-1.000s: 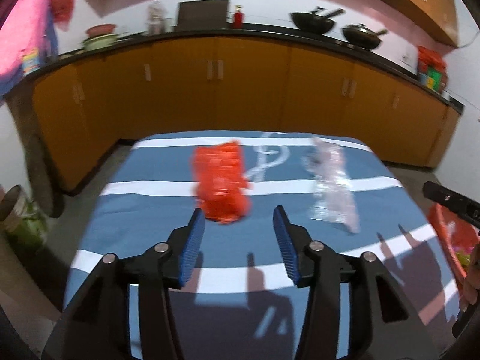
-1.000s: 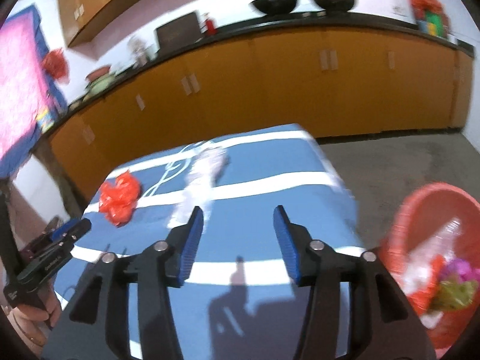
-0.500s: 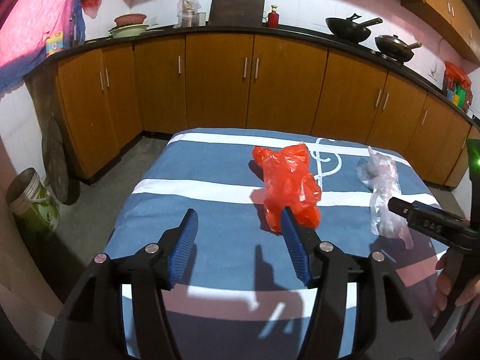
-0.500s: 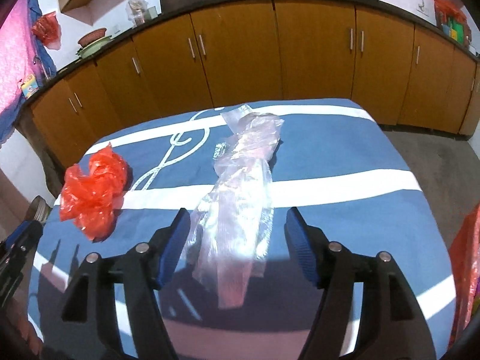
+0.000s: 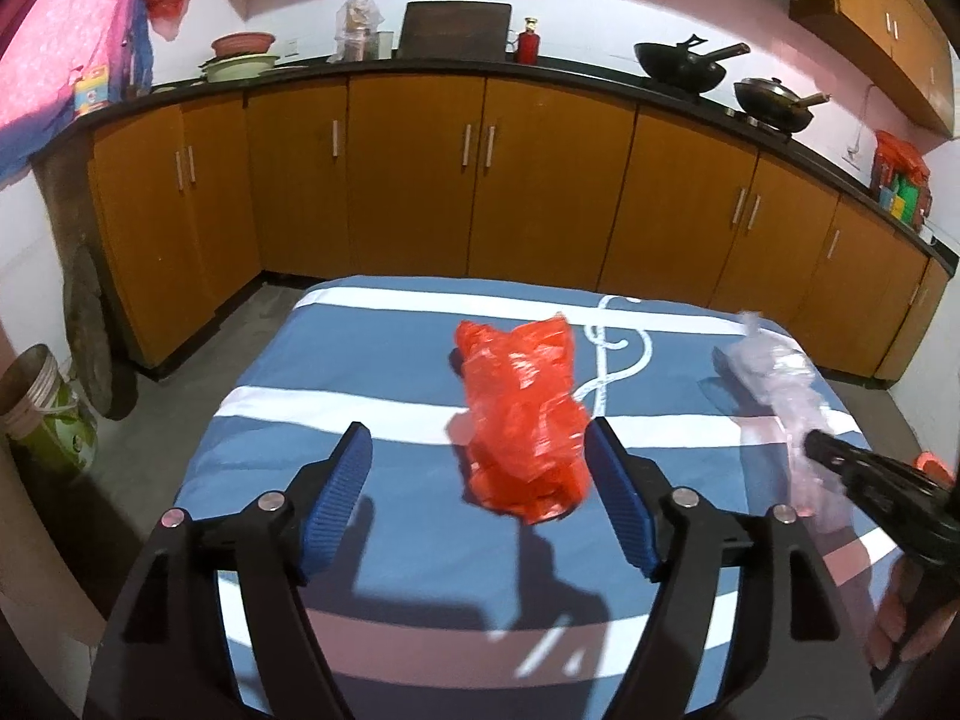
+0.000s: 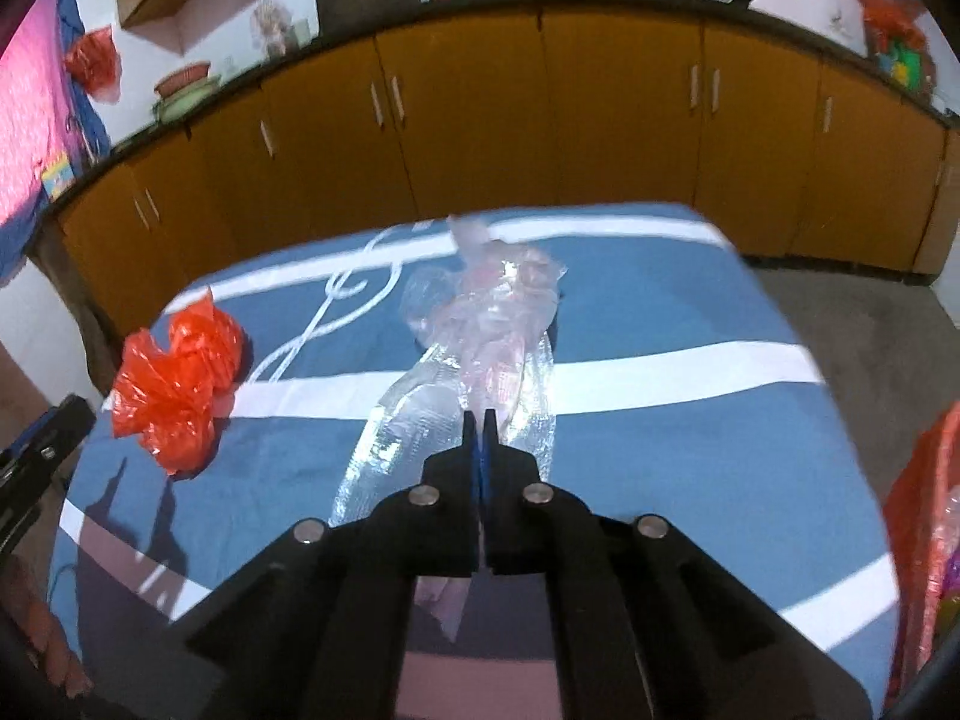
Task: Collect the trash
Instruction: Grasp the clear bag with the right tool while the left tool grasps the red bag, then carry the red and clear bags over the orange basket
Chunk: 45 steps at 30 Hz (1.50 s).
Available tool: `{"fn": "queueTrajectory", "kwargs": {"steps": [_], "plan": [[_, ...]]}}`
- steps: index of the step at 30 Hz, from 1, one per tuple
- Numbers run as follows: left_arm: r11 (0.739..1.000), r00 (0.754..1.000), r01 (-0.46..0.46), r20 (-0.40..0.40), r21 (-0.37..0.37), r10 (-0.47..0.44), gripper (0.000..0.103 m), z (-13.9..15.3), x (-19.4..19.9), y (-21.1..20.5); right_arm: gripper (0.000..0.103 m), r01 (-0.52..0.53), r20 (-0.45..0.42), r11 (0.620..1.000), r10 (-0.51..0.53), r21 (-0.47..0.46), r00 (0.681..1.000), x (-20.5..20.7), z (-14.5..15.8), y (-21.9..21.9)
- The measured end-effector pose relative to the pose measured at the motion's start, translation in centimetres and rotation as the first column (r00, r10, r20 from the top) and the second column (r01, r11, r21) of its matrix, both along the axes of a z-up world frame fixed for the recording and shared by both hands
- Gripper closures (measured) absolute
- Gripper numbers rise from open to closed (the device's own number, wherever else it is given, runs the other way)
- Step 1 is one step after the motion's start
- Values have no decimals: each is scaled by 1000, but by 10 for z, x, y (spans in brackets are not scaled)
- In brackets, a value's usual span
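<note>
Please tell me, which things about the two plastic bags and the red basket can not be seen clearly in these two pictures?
- Clear plastic bag: its near end is hidden behind the closed right gripper in the right wrist view; blurred in the left wrist view.
- Red basket: cut off by the right edge, contents unclear.
- Red plastic bag: contents not visible; touching the open left gripper? Unclear.

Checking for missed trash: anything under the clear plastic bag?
Through the clear plastic bag only the blue-and-white striped cloth shows. The right gripper is shut on the bag's near part, hiding what lies beneath there. Folds blur the middle.
</note>
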State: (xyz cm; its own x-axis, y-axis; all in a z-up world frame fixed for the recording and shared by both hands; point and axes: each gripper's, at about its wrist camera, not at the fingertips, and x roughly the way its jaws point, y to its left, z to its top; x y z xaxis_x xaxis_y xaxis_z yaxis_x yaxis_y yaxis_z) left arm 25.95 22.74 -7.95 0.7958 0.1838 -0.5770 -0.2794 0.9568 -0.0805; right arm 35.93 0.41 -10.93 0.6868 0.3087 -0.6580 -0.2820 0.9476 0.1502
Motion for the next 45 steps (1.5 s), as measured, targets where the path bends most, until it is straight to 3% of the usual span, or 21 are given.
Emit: {"fn": "queueTrajectory", "kwargs": {"steps": [11, 17, 19, 22, 33, 45], "plan": [[1000, 996, 11, -85, -2, -11, 29, -11, 40, -13, 101, 12, 16, 999, -13, 42, 1000, -23, 12, -39], [1000, 993, -8, -122, -24, 5, 54, -22, 43, -9, 101, 11, 16, 999, -12, 52, 1000, -26, 12, -44], [999, 991, -3, -134, -35, -2, 75, -27, 44, -8, 101, 13, 15, 999, -14, 53, 1000, -28, 12, -45], [999, 991, 11, -130, -35, -15, 89, -28, 39, -10, 100, 16, 17, 998, -17, 56, 1000, -32, 14, -50], [995, 995, 95, -28, -38, -96, 92, 19, -3, -37, 101, 38, 75, 993, -46, 108, 996, -59, 48, -73], [974, 973, 223, 65, -50, -220, 92, 71, -33, -103, 101, 78, 181, 989, -100, 123, 978, -110, 99, -119]]}}
